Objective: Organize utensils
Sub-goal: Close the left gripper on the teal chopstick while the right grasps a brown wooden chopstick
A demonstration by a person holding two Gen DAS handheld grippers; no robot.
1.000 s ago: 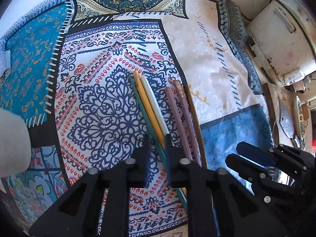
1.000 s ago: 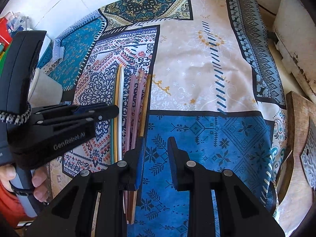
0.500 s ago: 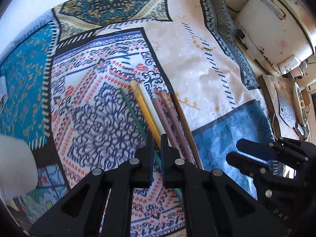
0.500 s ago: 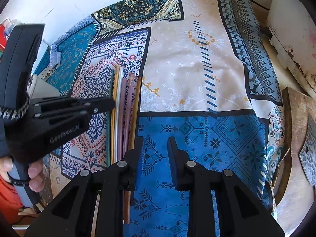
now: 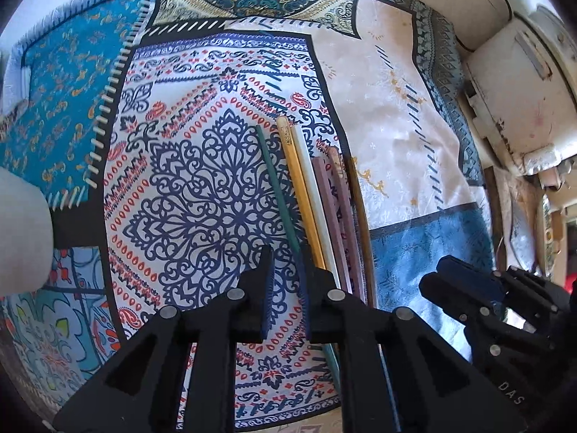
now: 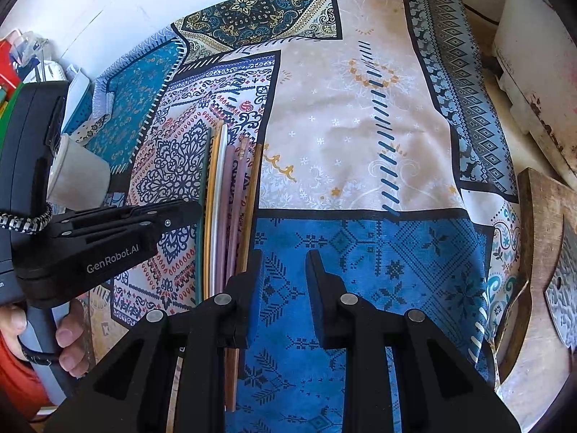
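A patterned cloth (image 5: 223,187) covers the counter; six chopsticks (image 5: 317,195) lie gathered ahead of the left gripper (image 5: 285,288), fingers apart; right gripper (image 6: 281,288) likewise apart, empty; sorting seems unfinished.

Bare cloth (image 6: 360,137) right of chopsticks (image 6: 230,195); cup (image 6: 77,176) left.

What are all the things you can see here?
chopsticks: six; green, yellow, white, two pink, brown; side by side on the cloth
tablecloth: one, patchwork blue, cream, red
cup: one, pale grey, left of the chopsticks
wooden board: one, brown, right edge
white box: one, far right
left gripper: black, open, green chopstick between its fingers
right gripper: black, open, over the blue patch
hand: one, holding the left gripper's handle
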